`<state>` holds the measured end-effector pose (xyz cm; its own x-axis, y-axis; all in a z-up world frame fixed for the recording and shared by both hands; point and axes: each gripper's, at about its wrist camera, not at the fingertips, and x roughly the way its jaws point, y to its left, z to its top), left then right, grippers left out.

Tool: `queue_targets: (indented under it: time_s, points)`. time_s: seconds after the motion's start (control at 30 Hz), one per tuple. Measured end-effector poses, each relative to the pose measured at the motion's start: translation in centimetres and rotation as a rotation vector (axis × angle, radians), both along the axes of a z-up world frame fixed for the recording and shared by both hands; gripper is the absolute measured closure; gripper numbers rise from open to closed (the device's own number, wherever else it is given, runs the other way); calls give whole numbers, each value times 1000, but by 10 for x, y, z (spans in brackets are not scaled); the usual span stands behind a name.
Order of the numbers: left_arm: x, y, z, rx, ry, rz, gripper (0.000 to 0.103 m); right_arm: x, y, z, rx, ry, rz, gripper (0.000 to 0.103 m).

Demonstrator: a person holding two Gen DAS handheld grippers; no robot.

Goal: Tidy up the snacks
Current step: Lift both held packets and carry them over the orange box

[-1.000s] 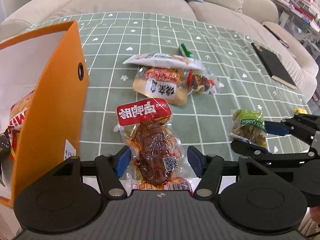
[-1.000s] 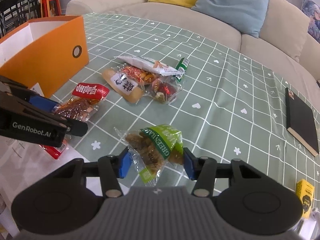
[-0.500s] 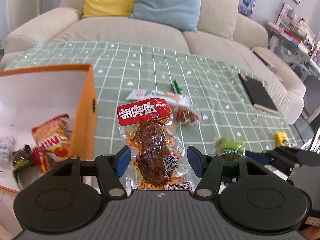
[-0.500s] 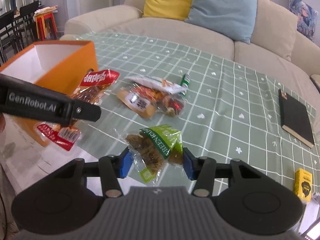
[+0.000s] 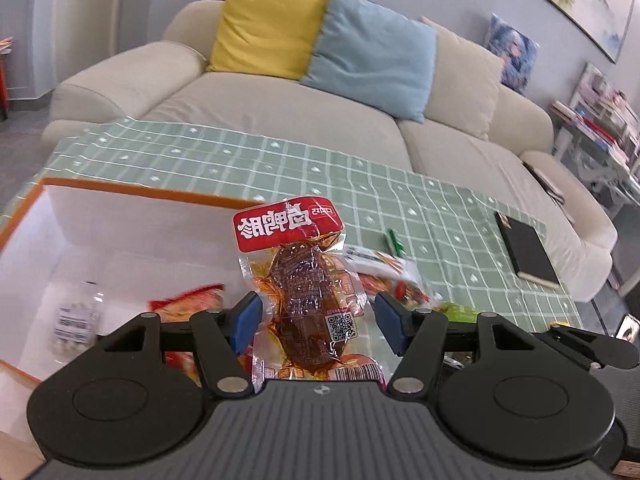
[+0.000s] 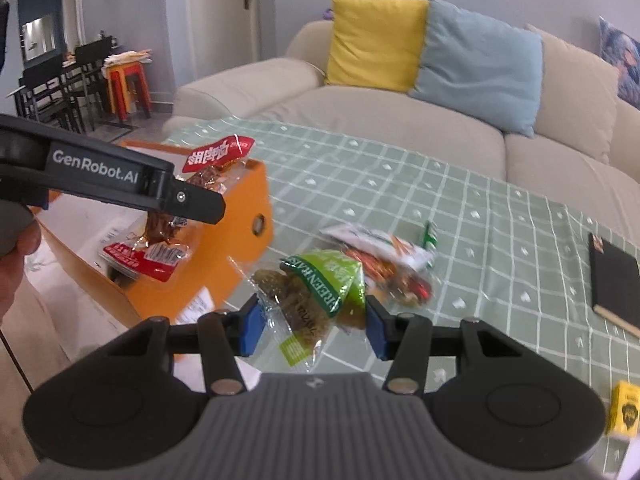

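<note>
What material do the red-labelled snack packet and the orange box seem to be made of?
Red-labelled snack packet: clear glossy plastic film, apparently; the brown food shows through and highlights glint on it. Orange box: probably cardboard or stiff board, matte orange outside, white inside, thin flat walls.

Orange box (image 6: 240, 216); green-white checked tablecloth (image 5: 400, 200); yellow, blue cushions

Box contents (image 5: 76, 320) blurred, table snack pile (image 6: 384, 264) smeared, yellow carton (image 6: 624, 410) edge-cropped

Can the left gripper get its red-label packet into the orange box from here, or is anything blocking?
Probably yes. The left gripper holds the red-label packet over the orange box, whose top is open; nothing shows between them.
</note>
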<state>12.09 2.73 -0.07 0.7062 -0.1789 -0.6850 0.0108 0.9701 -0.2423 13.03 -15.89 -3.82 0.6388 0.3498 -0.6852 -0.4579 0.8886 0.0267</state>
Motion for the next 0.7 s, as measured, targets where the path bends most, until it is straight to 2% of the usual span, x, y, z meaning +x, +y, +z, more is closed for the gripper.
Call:
queue_targets:
  time_s: [0.43, 0.7]
  points:
    - [10, 79, 17, 62, 25, 84, 32, 15, 86, 31, -17, -65, 159, 54]
    - [25, 119, 1, 148, 109, 107, 32, 36, 144, 26, -89, -73, 250, 54]
